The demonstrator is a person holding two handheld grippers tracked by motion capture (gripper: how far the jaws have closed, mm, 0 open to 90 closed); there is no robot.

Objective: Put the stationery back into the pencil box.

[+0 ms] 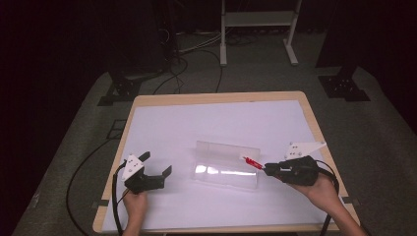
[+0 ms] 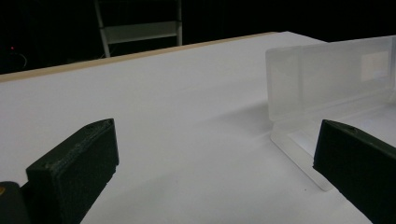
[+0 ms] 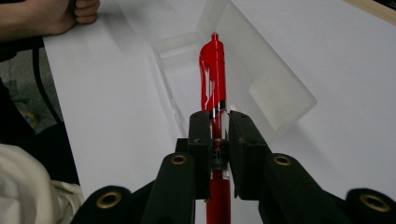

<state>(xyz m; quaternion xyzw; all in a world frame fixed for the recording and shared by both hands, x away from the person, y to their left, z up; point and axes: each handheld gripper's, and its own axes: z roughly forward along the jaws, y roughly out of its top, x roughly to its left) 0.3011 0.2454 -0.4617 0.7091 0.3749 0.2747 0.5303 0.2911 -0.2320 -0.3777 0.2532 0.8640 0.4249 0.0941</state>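
A clear plastic case (image 1: 225, 164) lies open in the middle of the white table cover, its lid standing up at the far side. My right gripper (image 1: 268, 168) is shut on a red pen (image 1: 253, 162), whose clip end sticks out over the case's right end. In the right gripper view the red pen (image 3: 214, 79) points along the jaws toward the open case (image 3: 261, 79). My left gripper (image 1: 158, 166) rests at the table's left, open, nothing between its fingers; the case (image 2: 327, 79) stands just beyond its right jaw.
The white sheet (image 1: 216, 123) covers the wooden table (image 1: 216, 97) almost to its edges. Black cables (image 1: 83, 172) trail off the table's left side over the grey floor. A white rack (image 1: 258, 29) stands on the floor beyond the table.
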